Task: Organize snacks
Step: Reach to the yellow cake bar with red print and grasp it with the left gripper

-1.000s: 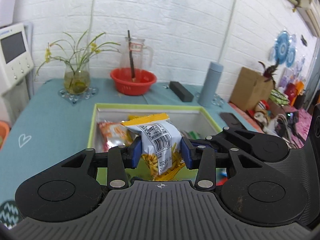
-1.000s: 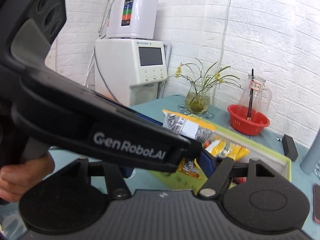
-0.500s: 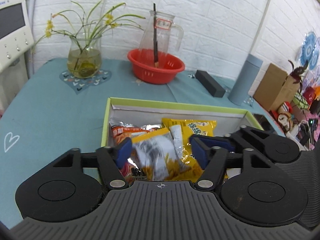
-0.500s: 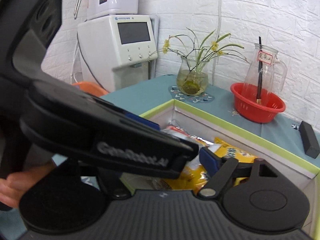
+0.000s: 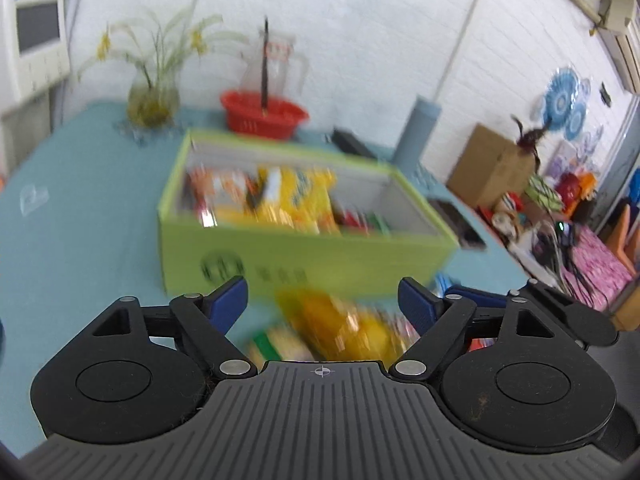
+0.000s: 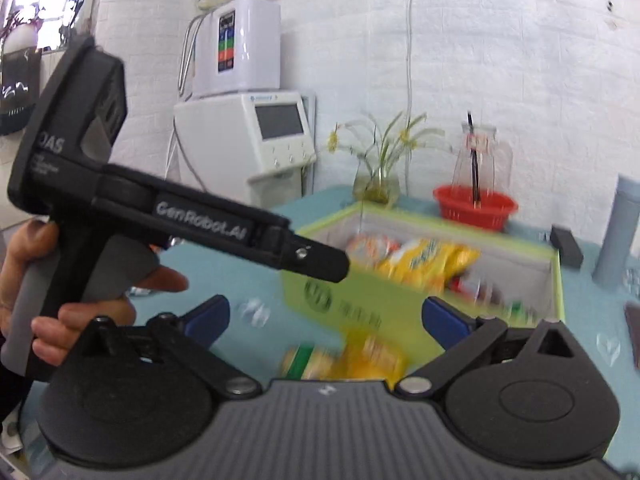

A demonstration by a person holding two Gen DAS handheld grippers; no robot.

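Opening | left hand-held gripper [image 5: 322, 300] released, empty | right hand-held gripper [image 6: 326, 318] released, empty | snacks in box [image 5: 304, 256]

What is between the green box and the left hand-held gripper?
Loose snack packets, yellow and blurry, lie on the teal table between the green box and the open left hand-held gripper. The left wrist view shows it.

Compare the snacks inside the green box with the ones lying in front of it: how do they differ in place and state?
The snacks in the green box are an orange pack at the left end and yellow bags beside it. The loose snacks lie on the blue tablecloth outside the box, not yet sorted. Motion blur hides the print on both. Neither group is gripped.
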